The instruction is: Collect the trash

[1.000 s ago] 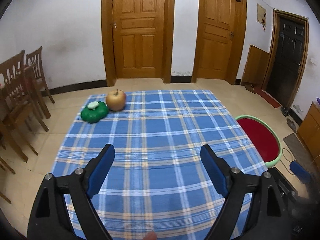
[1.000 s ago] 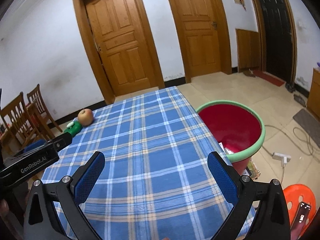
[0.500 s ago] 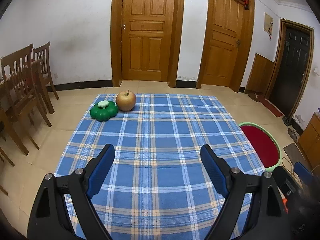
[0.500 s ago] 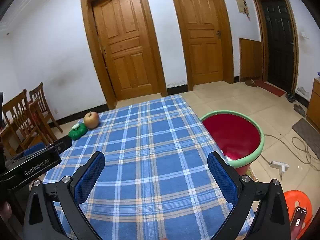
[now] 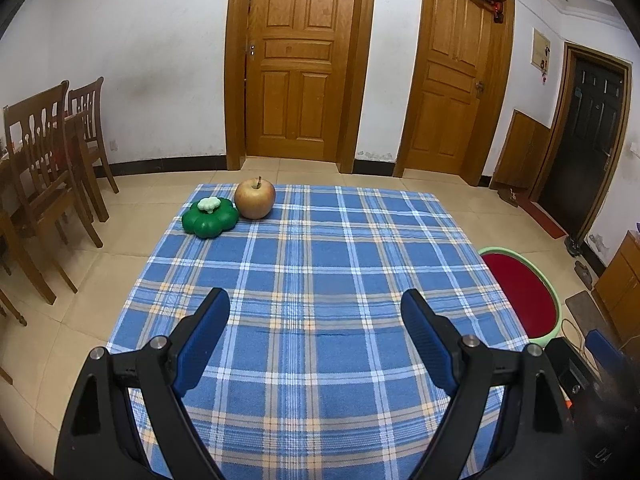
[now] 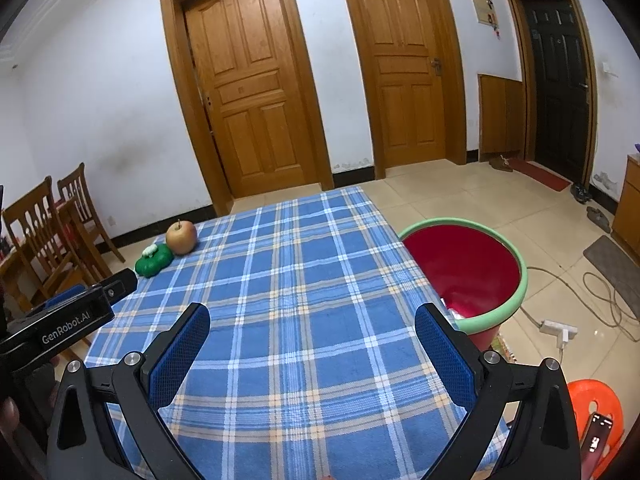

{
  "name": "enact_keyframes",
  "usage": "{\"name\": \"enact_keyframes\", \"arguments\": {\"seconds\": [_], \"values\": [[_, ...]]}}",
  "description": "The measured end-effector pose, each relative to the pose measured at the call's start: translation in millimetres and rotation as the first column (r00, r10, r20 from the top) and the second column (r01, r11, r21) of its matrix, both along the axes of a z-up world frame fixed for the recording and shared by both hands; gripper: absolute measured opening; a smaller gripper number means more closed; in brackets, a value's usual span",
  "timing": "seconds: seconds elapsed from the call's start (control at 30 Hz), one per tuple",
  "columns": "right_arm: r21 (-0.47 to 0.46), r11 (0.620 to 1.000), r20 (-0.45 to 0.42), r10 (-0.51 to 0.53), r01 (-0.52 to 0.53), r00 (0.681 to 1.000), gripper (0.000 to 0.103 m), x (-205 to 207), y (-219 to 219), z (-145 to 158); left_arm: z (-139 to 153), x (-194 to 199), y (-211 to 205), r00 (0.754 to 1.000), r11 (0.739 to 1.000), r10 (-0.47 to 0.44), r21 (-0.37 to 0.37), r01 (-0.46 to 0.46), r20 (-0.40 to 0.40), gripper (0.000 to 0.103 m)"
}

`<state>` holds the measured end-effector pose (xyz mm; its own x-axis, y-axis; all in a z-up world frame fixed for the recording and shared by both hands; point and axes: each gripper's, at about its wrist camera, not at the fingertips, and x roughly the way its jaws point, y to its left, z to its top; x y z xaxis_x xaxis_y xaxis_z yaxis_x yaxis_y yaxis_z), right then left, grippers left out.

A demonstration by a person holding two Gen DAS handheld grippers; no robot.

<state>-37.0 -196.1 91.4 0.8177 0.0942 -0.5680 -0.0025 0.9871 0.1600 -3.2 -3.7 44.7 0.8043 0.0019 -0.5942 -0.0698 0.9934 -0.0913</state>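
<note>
A red bin with a green rim [image 6: 464,272] stands on the floor at the table's right side; it also shows in the left wrist view [image 5: 524,292]. Something pale lies at its bottom. An apple [image 5: 255,198] and a green pumpkin-shaped toy [image 5: 209,218] sit at the far left corner of the blue plaid tablecloth [image 5: 320,280]; they show in the right wrist view too, apple [image 6: 181,237] and toy [image 6: 154,261]. My left gripper [image 5: 315,312] is open and empty over the near part of the table. My right gripper [image 6: 312,324] is open and empty beside it.
Wooden chairs [image 5: 44,168] and a table stand on the left. Two wooden doors [image 5: 296,64] and a black door [image 5: 588,140] are in the far walls. A power strip with cables [image 6: 560,328] and an orange stool [image 6: 596,404] lie on the floor to the right.
Both grippers have tilted upward and drawn back a little, so the table and objects sit lower in view. Both stay open and empty.
</note>
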Motion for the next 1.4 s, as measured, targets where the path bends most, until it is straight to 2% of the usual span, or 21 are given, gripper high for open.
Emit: {"name": "enact_keyframes", "arguments": {"seconds": [1.4], "values": [[0.017, 1.0, -0.005, -0.021, 0.021, 1.0, 0.102, -2.1, -6.4, -2.2, -0.5, 1.3, 0.6, 1.0, 1.0, -0.001, -0.002, 0.001, -0.006, 0.087]]}}
